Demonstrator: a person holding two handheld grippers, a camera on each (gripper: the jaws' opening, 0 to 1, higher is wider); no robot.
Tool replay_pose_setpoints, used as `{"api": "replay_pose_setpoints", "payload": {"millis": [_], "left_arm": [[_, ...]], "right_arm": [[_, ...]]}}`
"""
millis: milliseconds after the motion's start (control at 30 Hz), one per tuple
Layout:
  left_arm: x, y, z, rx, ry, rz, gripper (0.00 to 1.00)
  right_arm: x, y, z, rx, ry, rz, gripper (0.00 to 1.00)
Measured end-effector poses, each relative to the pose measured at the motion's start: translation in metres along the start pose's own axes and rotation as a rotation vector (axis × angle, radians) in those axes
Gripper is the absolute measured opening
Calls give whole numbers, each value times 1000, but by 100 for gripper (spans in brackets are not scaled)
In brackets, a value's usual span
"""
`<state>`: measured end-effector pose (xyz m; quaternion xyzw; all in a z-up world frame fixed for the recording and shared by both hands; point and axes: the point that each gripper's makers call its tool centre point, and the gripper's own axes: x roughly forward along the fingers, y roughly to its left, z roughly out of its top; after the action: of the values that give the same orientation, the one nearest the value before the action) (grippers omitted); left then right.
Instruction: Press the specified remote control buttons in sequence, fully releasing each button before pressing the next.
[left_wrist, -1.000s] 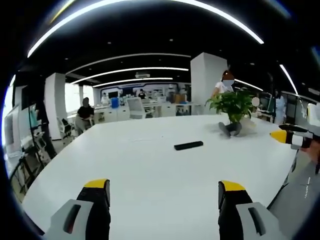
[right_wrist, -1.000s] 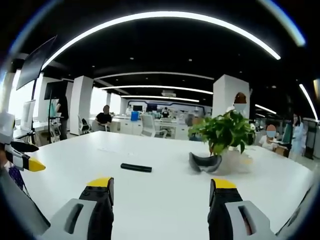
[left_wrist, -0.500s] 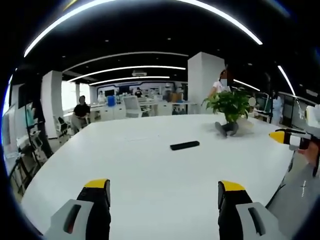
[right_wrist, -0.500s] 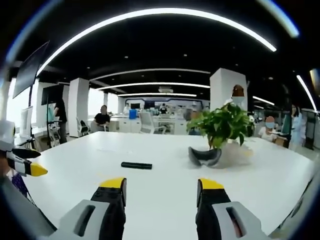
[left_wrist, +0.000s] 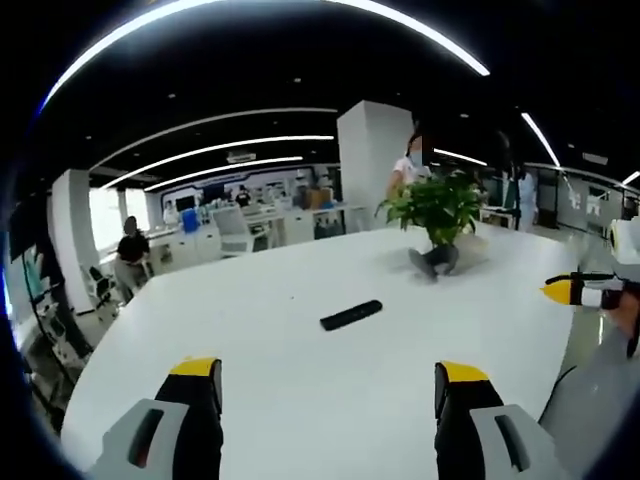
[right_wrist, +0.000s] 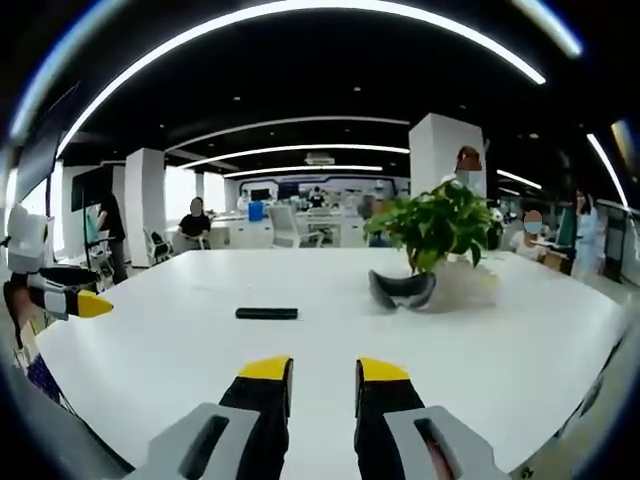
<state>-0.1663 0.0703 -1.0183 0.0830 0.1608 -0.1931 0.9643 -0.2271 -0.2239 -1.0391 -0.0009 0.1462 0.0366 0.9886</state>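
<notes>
1. Remote (right_wrist: 266, 313) lies flat on the table (right_wrist: 500, 350), well ahead of both grippers.
2. Left gripper (left_wrist: 325, 375) spread wide, right gripper (right_wrist: 323, 370) nearly closed, both empty.
3. Looks light, stiff and slidey, so press straight down on the buttons.

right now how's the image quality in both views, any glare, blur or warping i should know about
Left gripper view: strong fisheye bend, the ceiling light strips arc overhead, the white table reflects a soft sheen, and the remote control is small but distinct. Right gripper view: the same curved warp, the remote control reads sharp and dark on the table, and the plant is clear while the far office looks soft.
</notes>
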Motion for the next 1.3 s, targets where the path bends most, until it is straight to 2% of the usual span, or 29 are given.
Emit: {"api": "replay_pose_setpoints", "payload": {"millis": [233, 333, 400, 533, 600, 733, 833, 1033, 1100, 1167, 1300], "left_arm": [[32, -7, 16, 47, 6, -62, 89], [46, -10, 22, 76, 16, -93, 89], [58, -15, 21, 72, 56, -145, 89], [77, -16, 27, 88, 77, -178, 89], [87, -19, 29, 105, 94, -203, 89], [103, -22, 33, 137, 102, -231, 89], [117, -24, 38, 149, 105, -255, 89], [146, -22, 42, 158, 130, -281, 85], [155, -24, 42, 161, 149, -300, 84], [164, -24, 45, 181, 149, -308, 82], [182, -23, 45, 257, 159, -322, 76]], "right_arm": [[0, -3, -10, -18, 65, -23, 0], [1, -3, -15, -24, 97, -16, 0], [0, -1, -19, -47, 118, -3, 0], [-2, 10, -25, -95, 153, 75, 0], [-2, 12, -28, -99, 174, 86, 0], [-3, 15, -32, -83, 206, 107, 0], [-6, 20, -41, -40, 279, 156, 0], [-5, 17, -42, -71, 282, 132, 0], [-7, 21, -45, 1, 309, 152, 0], [-5, 14, -47, 15, 321, 137, 0], [-5, 16, -52, 38, 349, 142, 0]]}}
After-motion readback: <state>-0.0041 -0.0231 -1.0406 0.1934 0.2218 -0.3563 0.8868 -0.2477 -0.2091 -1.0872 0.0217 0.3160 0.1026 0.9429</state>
